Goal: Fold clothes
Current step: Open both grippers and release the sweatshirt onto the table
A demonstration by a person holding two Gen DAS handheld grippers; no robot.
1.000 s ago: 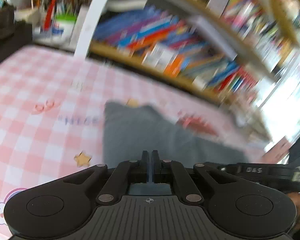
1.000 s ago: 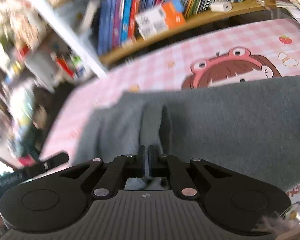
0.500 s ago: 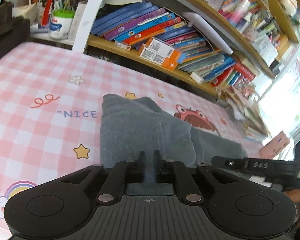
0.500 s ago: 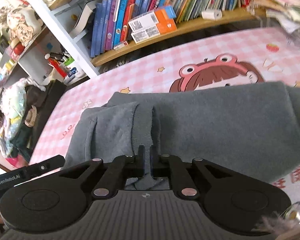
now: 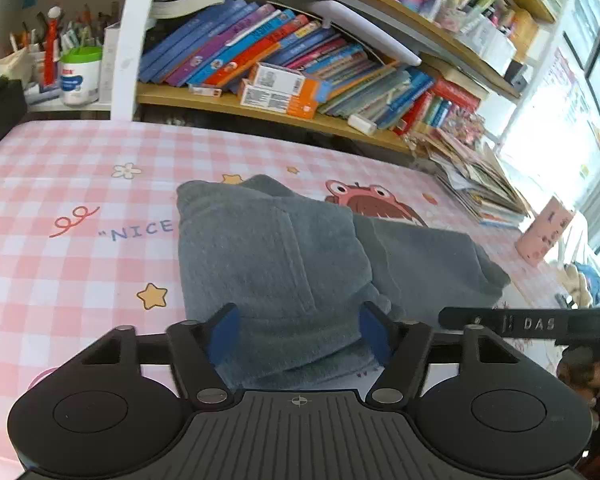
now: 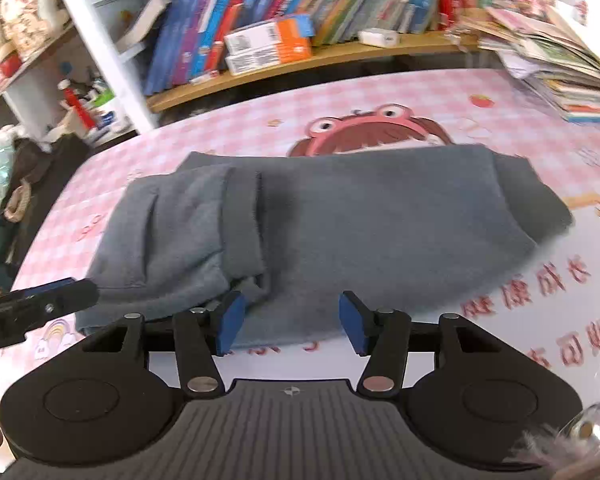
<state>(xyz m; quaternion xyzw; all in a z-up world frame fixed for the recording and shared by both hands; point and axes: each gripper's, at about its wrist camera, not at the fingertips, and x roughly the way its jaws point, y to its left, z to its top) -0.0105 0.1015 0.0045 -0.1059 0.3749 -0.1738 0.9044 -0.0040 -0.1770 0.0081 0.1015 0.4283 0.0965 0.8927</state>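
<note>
A grey fleece garment (image 5: 284,264) lies folded on the pink checked cloth (image 5: 60,264), its left part doubled over onto the rest. My left gripper (image 5: 298,334) is open, its blue pads (image 5: 224,332) spread above the garment's near edge with nothing clamped. In the right wrist view the same grey garment (image 6: 360,224) stretches across the cloth, the folded layer (image 6: 172,240) at the left. My right gripper (image 6: 290,326) is open too, pads (image 6: 354,328) apart just over the near hem. Each view shows the other gripper's finger at its edge.
A wooden shelf of leaning books (image 5: 284,60) and orange boxes (image 5: 284,88) runs along the far side. A white post (image 5: 130,40) and a pen pot (image 5: 78,76) stand far left. A pile of magazines (image 5: 476,184) and a pink box (image 5: 544,236) lie right. A hand (image 5: 584,376) shows at the right.
Both grippers were shut on the grey fabric and have opened, letting the folded layer settle on the garment. Both have drawn back slightly toward the near edge.
</note>
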